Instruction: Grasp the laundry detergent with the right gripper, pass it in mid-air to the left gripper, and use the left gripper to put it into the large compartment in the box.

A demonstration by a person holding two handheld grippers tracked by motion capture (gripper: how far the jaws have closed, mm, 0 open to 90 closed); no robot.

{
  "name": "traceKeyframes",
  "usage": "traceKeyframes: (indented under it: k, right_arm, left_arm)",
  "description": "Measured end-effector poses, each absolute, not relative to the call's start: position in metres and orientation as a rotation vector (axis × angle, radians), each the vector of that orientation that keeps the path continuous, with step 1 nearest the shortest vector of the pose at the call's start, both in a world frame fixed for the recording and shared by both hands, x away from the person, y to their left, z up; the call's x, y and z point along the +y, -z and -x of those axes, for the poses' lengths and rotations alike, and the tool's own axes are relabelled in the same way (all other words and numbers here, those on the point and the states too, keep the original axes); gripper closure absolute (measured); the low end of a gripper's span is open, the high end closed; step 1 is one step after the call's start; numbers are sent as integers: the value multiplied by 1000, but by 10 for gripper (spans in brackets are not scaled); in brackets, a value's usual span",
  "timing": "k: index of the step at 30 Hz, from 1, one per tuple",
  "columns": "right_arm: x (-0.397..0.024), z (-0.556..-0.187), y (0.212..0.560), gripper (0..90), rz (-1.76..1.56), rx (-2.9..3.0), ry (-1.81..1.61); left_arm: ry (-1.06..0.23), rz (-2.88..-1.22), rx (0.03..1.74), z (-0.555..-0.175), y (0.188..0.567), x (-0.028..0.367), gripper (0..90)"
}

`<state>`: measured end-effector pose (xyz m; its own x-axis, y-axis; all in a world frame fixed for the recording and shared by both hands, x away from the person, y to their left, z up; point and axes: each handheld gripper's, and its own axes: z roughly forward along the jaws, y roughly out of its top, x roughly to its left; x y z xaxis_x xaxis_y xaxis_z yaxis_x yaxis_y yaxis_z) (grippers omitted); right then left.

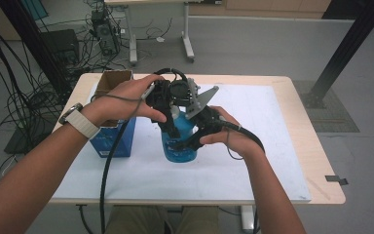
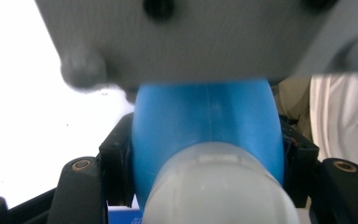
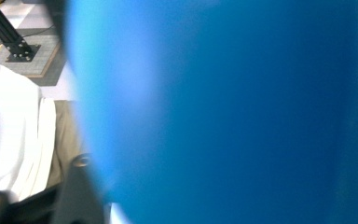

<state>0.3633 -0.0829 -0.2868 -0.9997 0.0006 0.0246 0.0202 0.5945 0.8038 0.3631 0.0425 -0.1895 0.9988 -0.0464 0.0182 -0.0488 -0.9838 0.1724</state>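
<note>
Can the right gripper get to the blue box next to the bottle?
Probably not straight away. The blue bottle and the left gripper clamped on it stand between the right gripper and the blue box.

My high view looked forward and down from above my side of the table (image 1: pixel 282 146); both gripper views sat hard up against the blue bottle (image 1: pixel 179 141), too close to focus; the left one faced along its jaws at the bottle's (image 2: pixel 205 121) neck; the right one had the bottle (image 3: pixel 223 112) wall close in front of its lens; all three shared that bottle.
</note>
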Motion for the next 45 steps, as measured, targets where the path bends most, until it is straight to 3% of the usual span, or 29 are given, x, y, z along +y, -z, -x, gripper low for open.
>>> traceKeyframes:
  k: [5,9,26,33,45]
  right_arm:
    - [-105,-361,287,164,167,-2801,1324]
    - [-125,-358,287,137,265,-2825,1266]
    - [-183,-361,272,130,547,-2983,969]
    - [-194,-362,273,130,594,-2998,902]
    - [-201,-364,278,131,634,-2988,877]
  left_arm:
    - [-34,-2959,-38,-365,189,46,373]
    - [-45,-2965,-5,-366,188,49,373]
    - [-92,-2981,267,-370,181,62,373]
    - [-101,-2955,474,-375,171,68,373]
    - [-186,-2944,686,-382,150,73,373]
